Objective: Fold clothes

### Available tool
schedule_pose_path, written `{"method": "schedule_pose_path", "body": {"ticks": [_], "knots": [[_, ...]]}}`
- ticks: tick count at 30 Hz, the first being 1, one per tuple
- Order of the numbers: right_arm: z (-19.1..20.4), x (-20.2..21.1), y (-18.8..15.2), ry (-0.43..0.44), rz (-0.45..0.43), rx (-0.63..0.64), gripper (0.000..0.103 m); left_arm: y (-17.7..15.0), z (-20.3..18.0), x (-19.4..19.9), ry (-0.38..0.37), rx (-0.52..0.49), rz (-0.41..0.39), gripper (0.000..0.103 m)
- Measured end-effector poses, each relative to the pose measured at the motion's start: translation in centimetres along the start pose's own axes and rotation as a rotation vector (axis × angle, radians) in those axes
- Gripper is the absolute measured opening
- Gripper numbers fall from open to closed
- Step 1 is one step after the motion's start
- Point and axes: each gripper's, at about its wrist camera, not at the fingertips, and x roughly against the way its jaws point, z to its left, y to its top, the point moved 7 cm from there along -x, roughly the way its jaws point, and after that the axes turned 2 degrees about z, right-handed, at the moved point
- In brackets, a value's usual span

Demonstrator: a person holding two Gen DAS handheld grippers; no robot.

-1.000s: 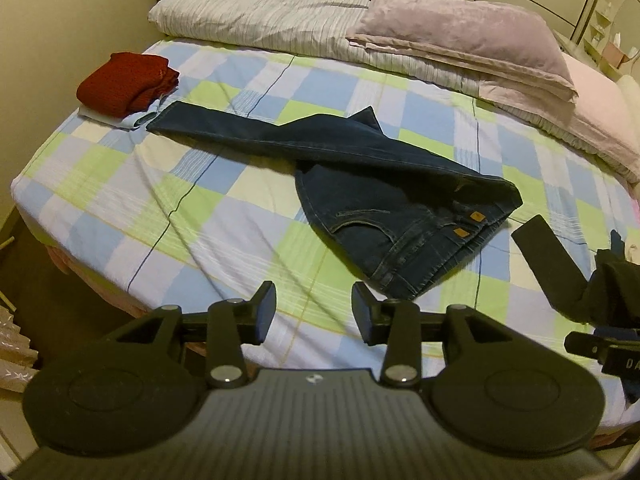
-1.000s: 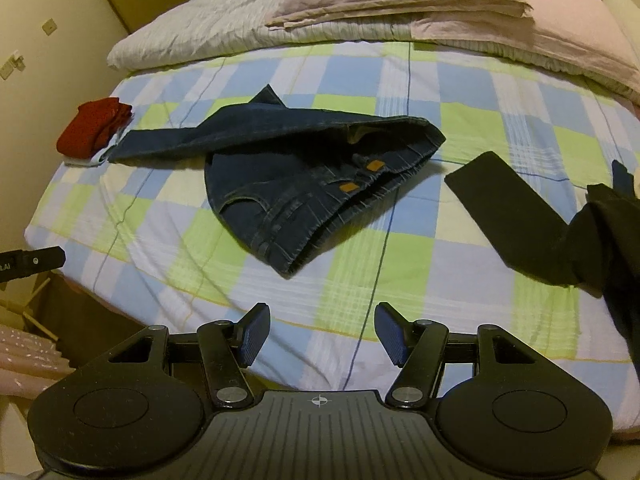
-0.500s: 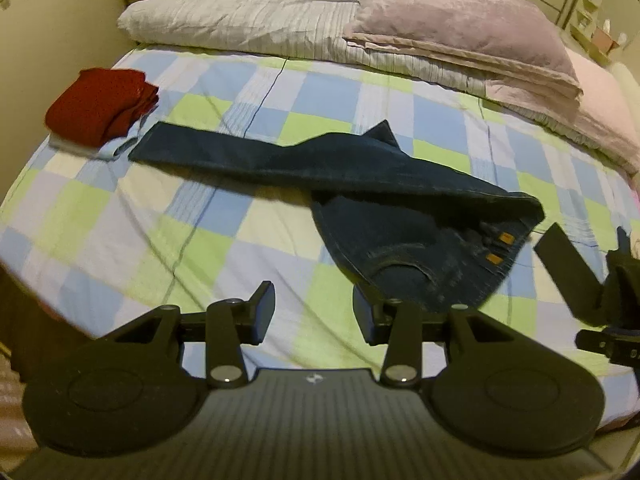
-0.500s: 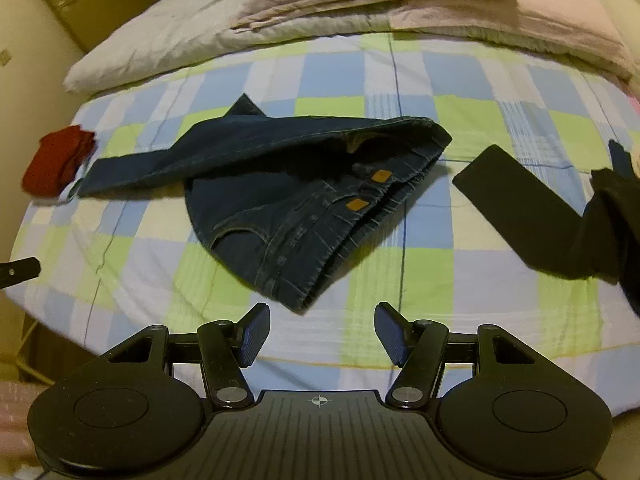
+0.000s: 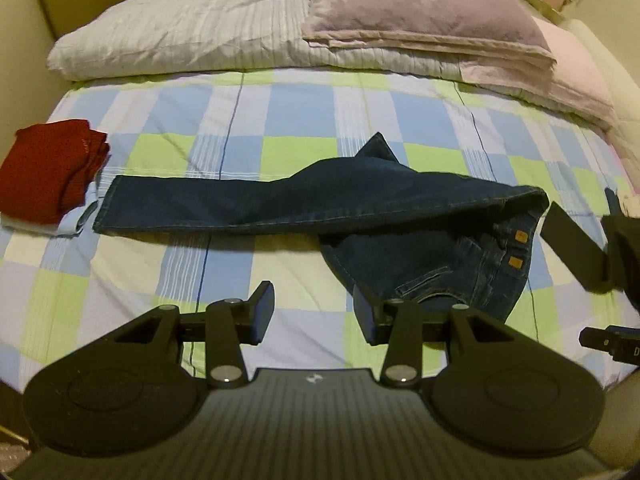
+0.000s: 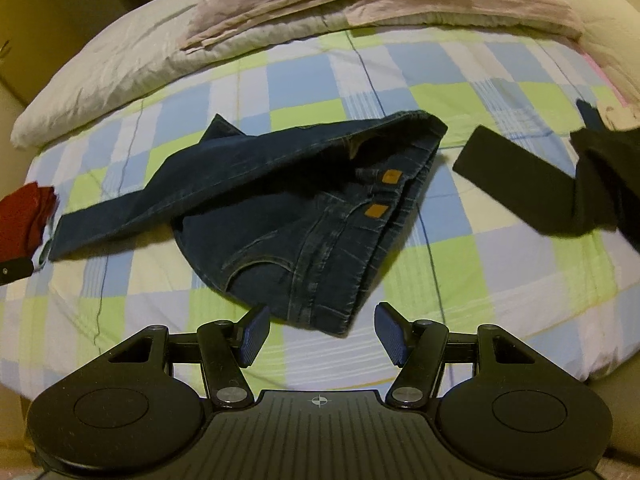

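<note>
Item: dark jeans [image 5: 360, 196], lying partly folded mid-bed on the checked sheet [image 5: 248, 152], one leg stretched toward the folded red garment [image 5: 48, 168], waistband end bunched nearest the viewer. Left gripper [image 5: 314, 312]: jaws apart, empty. Right gripper [image 6: 320, 334]: jaws apart, empty, just short of the waistband edge. Change over the last second: both grippers have closed in on the jeans, which now loom larger. Black garment [image 6: 532, 184] waits at right. Judgement: approach under way, grasp not yet made.
</note>
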Motion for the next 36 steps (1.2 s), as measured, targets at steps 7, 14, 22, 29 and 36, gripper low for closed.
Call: {"method": "schedule_pose_path", "body": {"ticks": [7, 14, 22, 29, 36], "knots": [[-3.3, -4.8, -3.5, 0.143, 0.002, -0.349, 0.062, -2.0, 1.7, -3.4, -0.03, 0.0, 0.068, 0.039], [-6.2, -13.1, -7.9, 0.331, 0.039, -0.763, 0.062, -4.4, 2.5, -7.8, -0.045, 0.025, 0.128, 0.039], [-7.3, -20.7, -8.5, 0.45, -0.053, -1.124, 0.061, -6.0, 3.1, -12.5, -0.052, 0.139, 0.135, 0.039], [-9.2, -21.7, -5.7, 0.425, -0.125, -1.079, 0.012, -6.1, 3.6, -14.3, -0.014, 0.231, 0.117, 0.039], [-15.9, -8.2, 2.2, 0.313, -0.429, -0.691, 0.006, -4.3, 4.2, -15.2, 0.016, 0.285, 0.051, 0.039]]}}
